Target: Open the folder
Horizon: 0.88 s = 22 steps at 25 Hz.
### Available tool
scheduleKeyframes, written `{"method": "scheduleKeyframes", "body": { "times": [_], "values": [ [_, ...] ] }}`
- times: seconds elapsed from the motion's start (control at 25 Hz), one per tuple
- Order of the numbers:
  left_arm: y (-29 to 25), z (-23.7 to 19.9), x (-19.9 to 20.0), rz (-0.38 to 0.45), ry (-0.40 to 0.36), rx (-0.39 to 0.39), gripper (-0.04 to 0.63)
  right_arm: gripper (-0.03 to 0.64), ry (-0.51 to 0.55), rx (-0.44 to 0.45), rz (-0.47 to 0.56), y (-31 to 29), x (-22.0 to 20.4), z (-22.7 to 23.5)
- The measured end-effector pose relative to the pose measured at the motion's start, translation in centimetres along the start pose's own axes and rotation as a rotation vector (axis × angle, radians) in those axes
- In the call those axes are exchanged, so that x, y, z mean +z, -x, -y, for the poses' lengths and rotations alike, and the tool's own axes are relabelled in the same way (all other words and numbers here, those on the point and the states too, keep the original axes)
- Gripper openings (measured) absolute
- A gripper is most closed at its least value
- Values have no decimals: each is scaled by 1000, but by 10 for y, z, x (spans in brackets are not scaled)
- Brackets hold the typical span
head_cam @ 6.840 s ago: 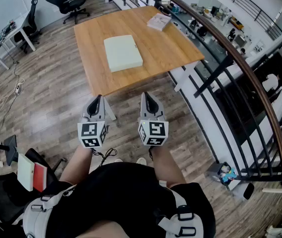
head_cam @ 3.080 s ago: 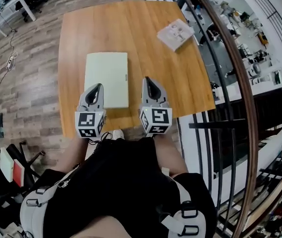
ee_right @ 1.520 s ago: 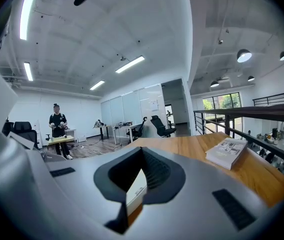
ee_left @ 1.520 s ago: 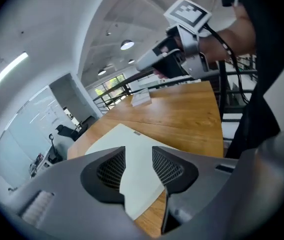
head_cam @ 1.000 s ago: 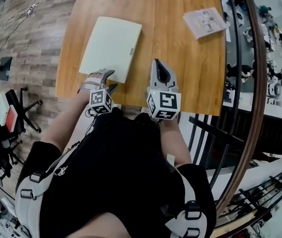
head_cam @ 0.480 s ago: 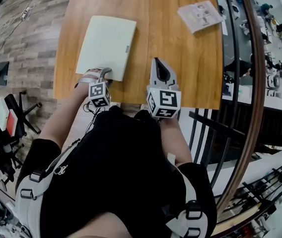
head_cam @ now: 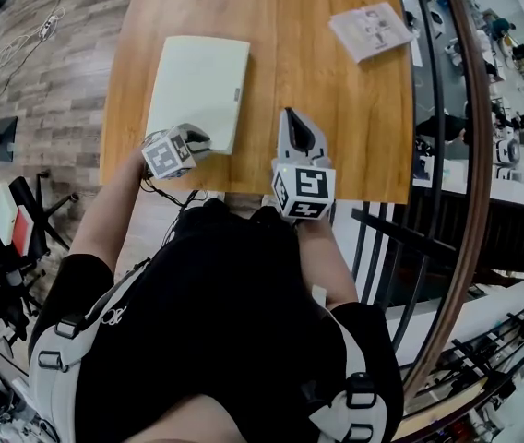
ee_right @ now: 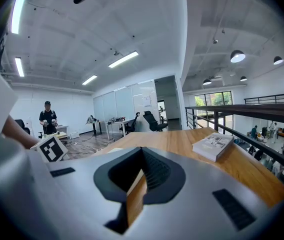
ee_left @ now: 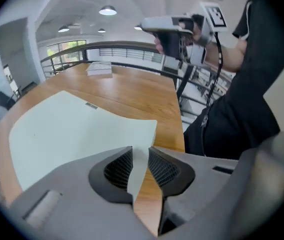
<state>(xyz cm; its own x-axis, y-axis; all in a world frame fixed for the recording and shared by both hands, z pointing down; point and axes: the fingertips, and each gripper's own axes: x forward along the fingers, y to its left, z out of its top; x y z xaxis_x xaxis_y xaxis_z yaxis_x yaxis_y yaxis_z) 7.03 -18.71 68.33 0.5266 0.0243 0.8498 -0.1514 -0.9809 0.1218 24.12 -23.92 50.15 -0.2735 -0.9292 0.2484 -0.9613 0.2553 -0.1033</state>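
Note:
The pale green folder (head_cam: 197, 86) lies flat on the wooden table (head_cam: 327, 100), left of centre. My left gripper (head_cam: 202, 142) is tipped down at the folder's near right corner. In the left gripper view, the corner of the folder (ee_left: 67, 134) stands between the left gripper's (ee_left: 139, 153) pads. The jaws have just been closing, and a sliver of wood still shows beside the cover. My right gripper (head_cam: 292, 116) hovers level over the table's near edge to the right of the folder, jaws together and holding nothing; it also shows as the right gripper (ee_left: 168, 26) in the left gripper view.
A booklet (head_cam: 371, 30) lies at the table's far right corner, also seen as the booklet (ee_right: 213, 146). A dark railing (head_cam: 446, 155) runs along the table's right side. Office chairs (head_cam: 4, 238) stand on the wood floor to the left.
The left gripper has rolled and tipped downward at the folder's near right corner, and its jaws have narrowed around that corner. The right gripper has stayed where it was.

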Motion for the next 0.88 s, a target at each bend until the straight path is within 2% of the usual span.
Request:
{"method": "scheduleKeyframes", "body": {
  "times": [0.12,0.2,0.44,0.88],
  "values": [
    [3,-3,2,117,110,-8,83,6,-2,1,-5,-1,-3,1],
    [4,-3,1,152,150,-7,73,6,-1,4,-9,0,-4,0],
    [15,-3,7,244,236,2,43,6,3,23,-9,-1,-4,-8],
    [51,-11,16,439,369,126,9,6,14,85,-12,-12,-4,-26]
  ]
}}
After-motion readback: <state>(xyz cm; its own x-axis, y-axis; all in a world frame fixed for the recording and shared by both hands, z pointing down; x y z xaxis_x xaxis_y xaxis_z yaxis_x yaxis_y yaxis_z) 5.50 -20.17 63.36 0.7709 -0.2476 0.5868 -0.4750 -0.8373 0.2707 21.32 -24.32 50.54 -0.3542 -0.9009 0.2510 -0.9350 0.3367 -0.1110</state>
